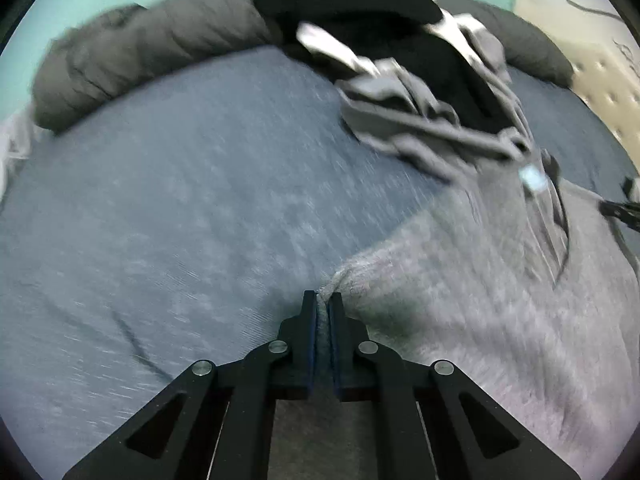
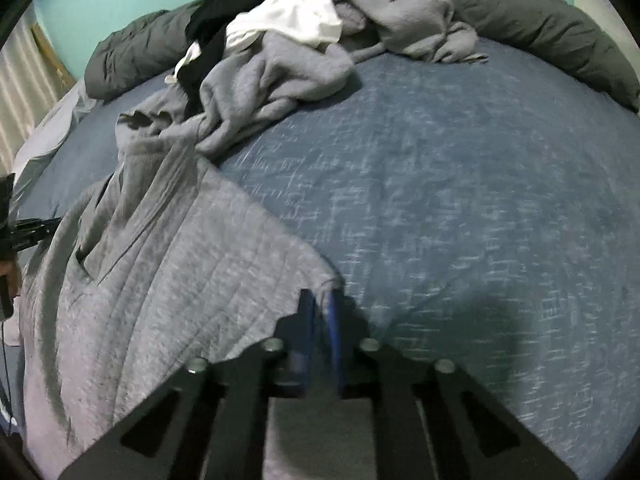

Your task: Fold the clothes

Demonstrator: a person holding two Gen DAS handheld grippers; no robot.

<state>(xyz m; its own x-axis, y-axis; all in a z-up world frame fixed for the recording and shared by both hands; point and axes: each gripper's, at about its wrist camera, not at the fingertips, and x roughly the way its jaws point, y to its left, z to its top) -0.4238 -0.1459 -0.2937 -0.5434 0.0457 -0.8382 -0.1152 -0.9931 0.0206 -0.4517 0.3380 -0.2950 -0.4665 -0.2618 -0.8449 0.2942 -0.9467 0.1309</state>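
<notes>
Both sets of jaws are pinched together on cloth: our left gripper [image 1: 323, 300] clamps one corner of the grey garment [image 1: 480, 300], and our right gripper [image 2: 320, 300] clamps the opposite corner of that same garment [image 2: 160, 280]. We're holding it by one edge, and the rest trails away across the blue bedsheet [image 1: 180, 200] toward the heap.

That heap of clothes [image 2: 280, 40] sits at the far side of the bed, against the dark grey bolster [image 2: 540, 28]: black, white and grey pieces all tangled together, none of them folded. So there's plenty left to do over there.

As for the garment in our grip, it's spread out rather than folded. We see no crisp fold line in it, though the left view is smeared with motion blur, so we can't be sure how flat its far end lies; it seems to run up against the heap. On our judgement we're partway into handling this one piece, with its folding and the pile both ahead of us.
</notes>
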